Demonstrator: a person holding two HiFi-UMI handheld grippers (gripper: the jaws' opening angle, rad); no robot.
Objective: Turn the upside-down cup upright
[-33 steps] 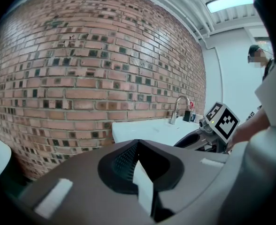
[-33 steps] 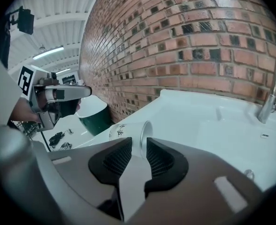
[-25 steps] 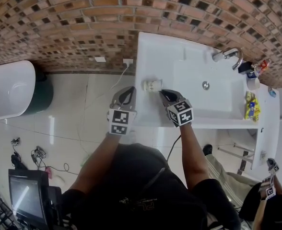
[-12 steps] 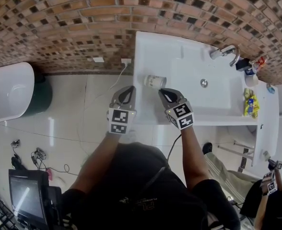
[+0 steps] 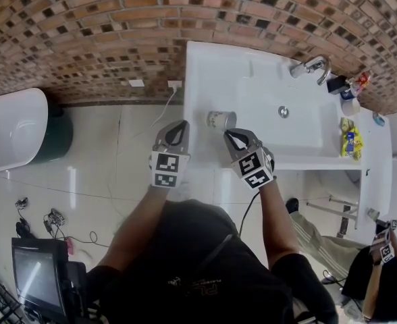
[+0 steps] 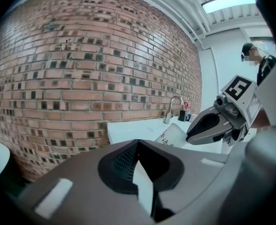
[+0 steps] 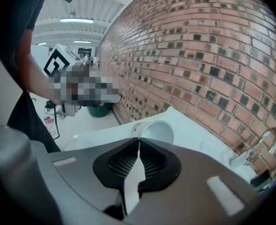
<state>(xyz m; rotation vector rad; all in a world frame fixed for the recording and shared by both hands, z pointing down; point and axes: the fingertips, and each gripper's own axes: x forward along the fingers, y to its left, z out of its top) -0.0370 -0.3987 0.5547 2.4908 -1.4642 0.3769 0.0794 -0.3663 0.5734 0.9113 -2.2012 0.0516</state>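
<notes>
A white paper cup (image 5: 221, 119) with dark print hangs on its side over the front left corner of the white sink counter (image 5: 205, 73). My right gripper (image 5: 229, 134) is shut on its rim, and the open mouth faces that gripper. In the right gripper view the cup (image 7: 156, 131) sits just past the pinched jaw tips (image 7: 139, 140). My left gripper (image 5: 180, 128) hovers left of the counter edge, jaws together and holding nothing. From the left gripper view the cup (image 6: 172, 136) shows under the right gripper (image 6: 208, 128).
The basin with its drain (image 5: 283, 111) and a chrome tap (image 5: 313, 65) lie to the right. Small bottles and packets (image 5: 350, 144) stand at the counter's right end. A white tub (image 5: 9, 127) and green bin (image 5: 58, 135) sit left on the floor. A brick wall is behind.
The right gripper has closed on the cup's rim, lifted it off the counter and rolled it. The left gripper has stayed put.
</notes>
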